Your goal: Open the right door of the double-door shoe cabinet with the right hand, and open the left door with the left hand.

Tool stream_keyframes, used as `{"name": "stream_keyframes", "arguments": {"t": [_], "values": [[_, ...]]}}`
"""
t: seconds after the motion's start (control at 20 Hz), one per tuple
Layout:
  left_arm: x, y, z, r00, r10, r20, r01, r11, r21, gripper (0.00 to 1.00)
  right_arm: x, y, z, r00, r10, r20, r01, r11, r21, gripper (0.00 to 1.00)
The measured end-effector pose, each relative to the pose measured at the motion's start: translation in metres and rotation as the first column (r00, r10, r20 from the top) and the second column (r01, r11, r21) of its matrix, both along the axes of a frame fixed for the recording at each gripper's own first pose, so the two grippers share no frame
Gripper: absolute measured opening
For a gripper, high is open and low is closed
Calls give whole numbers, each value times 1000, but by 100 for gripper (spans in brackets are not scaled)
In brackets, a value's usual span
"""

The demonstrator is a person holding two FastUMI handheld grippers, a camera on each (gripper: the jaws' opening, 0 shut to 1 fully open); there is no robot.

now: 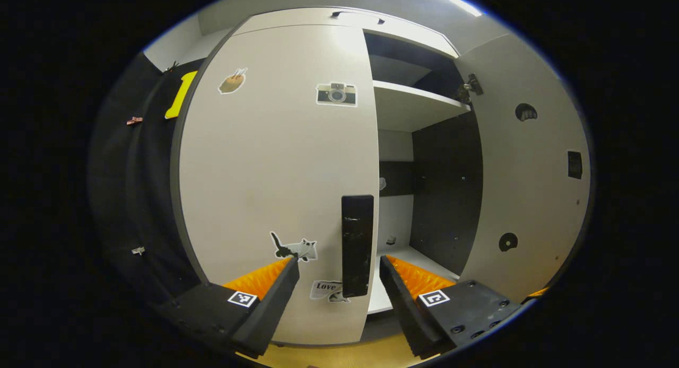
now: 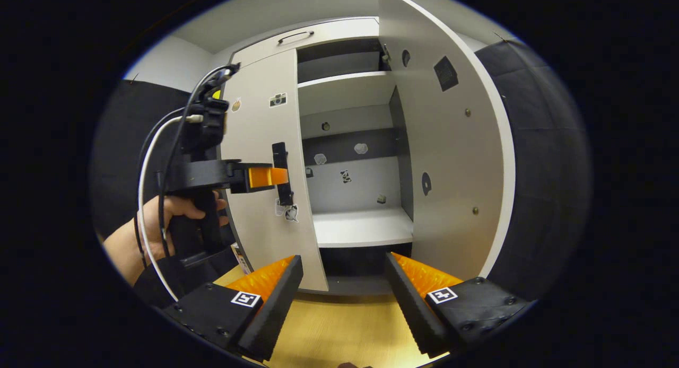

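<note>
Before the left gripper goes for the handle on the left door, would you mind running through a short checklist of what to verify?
1. Right door swung open: ok, the shelves inside are exposed.
2. Left door not yet opened: ok, it looks shut or nearly so.
3. Left gripper open for the grasp: ok, its fingers are spread wide.
4. Handle lined up between those fingers: ok, the vertical bar sits in the gap in the left gripper view.
5. Fingers pressing on the handle: not ok, no sign of squeeze yet; the right gripper view shows them level with it.
6. Right gripper out of the way: ok, it is open and holds nothing.
</note>
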State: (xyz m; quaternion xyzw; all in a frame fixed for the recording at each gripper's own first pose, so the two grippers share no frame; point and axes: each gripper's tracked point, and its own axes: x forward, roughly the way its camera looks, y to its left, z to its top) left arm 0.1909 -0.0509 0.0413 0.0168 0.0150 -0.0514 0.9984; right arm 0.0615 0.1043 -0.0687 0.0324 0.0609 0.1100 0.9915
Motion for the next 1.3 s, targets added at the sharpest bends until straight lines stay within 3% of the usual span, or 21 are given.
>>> {"name": "stream_keyframes", "arguments": {"t": [0.25, 0.35, 0.4, 0.65, 0.75, 0.9, 1.1, 1.3], "values": [[25, -9, -7, 999, 23, -34, -23, 1000, 15, 93, 2, 8, -5, 999, 47, 0, -47, 999, 17, 98], [33, -8, -12, 997, 58, -53, -57, 998, 17, 86, 4, 6, -9, 998, 56, 3, -56, 998, -12, 98], [35, -4, -13, 995, 89, -51, -88, 996, 20, 76, 4, 2, -12, 999, 54, 2, -53, 998, -18, 98], [35, -15, -14, 996, 74, -52, -74, 997, -6, 53, 12, -2, -24, 996, 72, -48, -70, 997, 42, 98], [36, -15, -16, 994, 91, -51, -93, 995, -33, 36, 13, -3, -28, 995, 78, -55, -76, 996, 37, 98], [33, -16, -16, 994, 89, -56, -91, 995, -36, 31, 10, 1, -33, 993, 105, -62, -104, 994, 20, 98], [35, -15, -17, 995, 77, -65, -80, 996, -45, 12, 8, 4, -36, 989, 123, -79, -121, 992, 28, 98], [33, -14, -18, 994, 89, -69, -92, 995, -39, 9, 6, 0, -33, 990, 117, -80, -115, 993, 29, 98]]}}
